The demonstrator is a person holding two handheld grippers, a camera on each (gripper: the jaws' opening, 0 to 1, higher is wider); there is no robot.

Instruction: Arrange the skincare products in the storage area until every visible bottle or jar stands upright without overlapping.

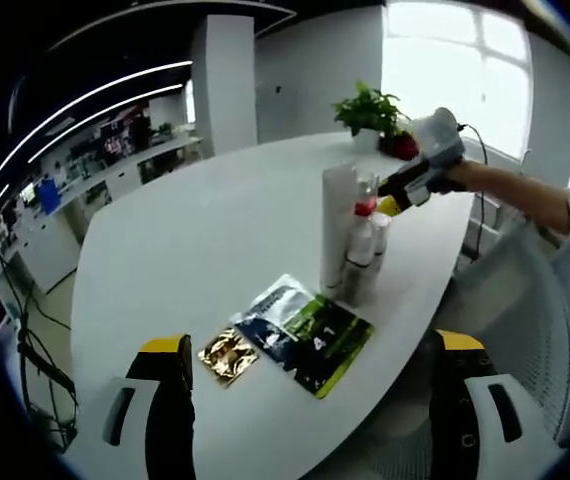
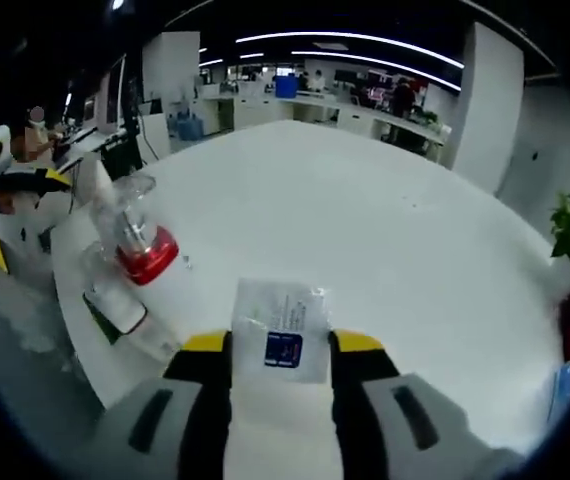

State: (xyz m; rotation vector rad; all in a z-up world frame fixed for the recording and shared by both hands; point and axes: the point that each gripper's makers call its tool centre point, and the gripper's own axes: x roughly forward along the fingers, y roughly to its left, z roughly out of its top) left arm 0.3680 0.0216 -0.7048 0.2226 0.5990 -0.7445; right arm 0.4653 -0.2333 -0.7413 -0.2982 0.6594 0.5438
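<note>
Grasping a white tube (image 2: 280,345), the right gripper (image 2: 281,350) hovers above the table (image 2: 365,230); left gripper (image 1: 310,370) released.

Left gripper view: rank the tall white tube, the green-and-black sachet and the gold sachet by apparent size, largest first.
1. Green-and-black sachet, though it lies nearer the camera than the tube, so this is unsure.
2. Tall white tube.
3. Gold sachet, clearly smallest.
</note>
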